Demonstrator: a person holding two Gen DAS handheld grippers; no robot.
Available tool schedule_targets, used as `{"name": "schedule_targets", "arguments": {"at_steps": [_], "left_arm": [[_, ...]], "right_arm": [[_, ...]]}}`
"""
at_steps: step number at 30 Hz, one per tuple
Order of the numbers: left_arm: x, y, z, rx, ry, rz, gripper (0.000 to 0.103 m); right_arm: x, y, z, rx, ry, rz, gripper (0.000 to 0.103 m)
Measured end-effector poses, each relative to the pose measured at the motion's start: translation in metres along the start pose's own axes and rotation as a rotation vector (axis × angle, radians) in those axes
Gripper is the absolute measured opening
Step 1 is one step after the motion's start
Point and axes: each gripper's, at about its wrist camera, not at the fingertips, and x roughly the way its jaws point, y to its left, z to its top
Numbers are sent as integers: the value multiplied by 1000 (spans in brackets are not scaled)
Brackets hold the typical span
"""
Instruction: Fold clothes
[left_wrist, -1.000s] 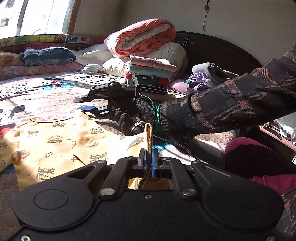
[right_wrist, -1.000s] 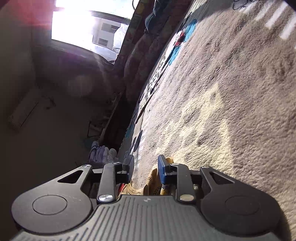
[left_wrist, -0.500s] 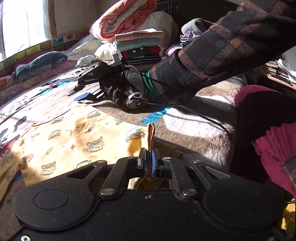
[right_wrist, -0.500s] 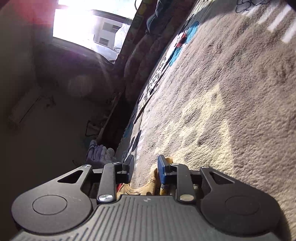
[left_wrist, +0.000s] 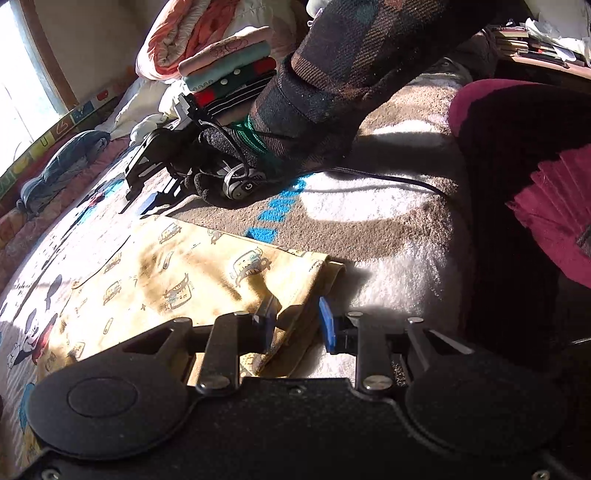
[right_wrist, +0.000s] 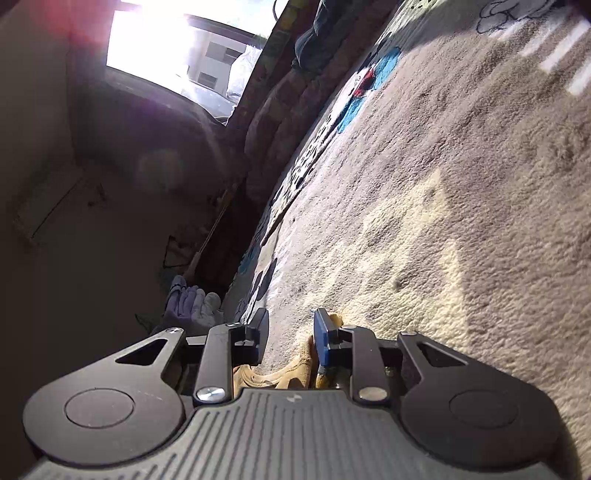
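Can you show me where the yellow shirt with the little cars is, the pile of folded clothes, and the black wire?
Yellow shirt with the little cars (left_wrist: 192, 266): left wrist view, its flat printed middle.
Pile of folded clothes (left_wrist: 229, 66): left wrist view, the teal layer.
Black wire (left_wrist: 388, 179): left wrist view, where it crosses the blanket.

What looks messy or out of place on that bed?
Mostly the yellow printed garment: it lies flat, but its near corner is bunched into a rumpled fold between the open fingers of the left gripper. A black cable trails loose across the blanket. The folded stack behind looks tidy.
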Motion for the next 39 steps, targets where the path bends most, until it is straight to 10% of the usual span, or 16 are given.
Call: {"name": "schedule_targets", "arguments": {"at_steps": [4,9,14,24,26,29,39], "left_arm": [[-23,19,-1,-159,-28,-3,42],[-33,53,-2,-524,-124,114,34],[23,39,-12,-550,39,140,36],[-20,44,-33,-808,-133,219,55],[-31,54,-48,-943,-156,242,57],[-47,67,-68,-1117,-225,249,88],[-92,95,-145,-1539,-409,280,96]], "right_arm": [[0,12,-4,-67,-15,-55,28],[-26,31,-4,-78,-118,-54,68],[-81,61,-37,-118,-163,-75,64],[-172,132,-195,-425,-81,-132,48],[-164,144,-223,-548,-3,-211,47],[-139,144,-257,-787,126,-450,45],[-199,131,-246,-408,-62,-308,54]]}}
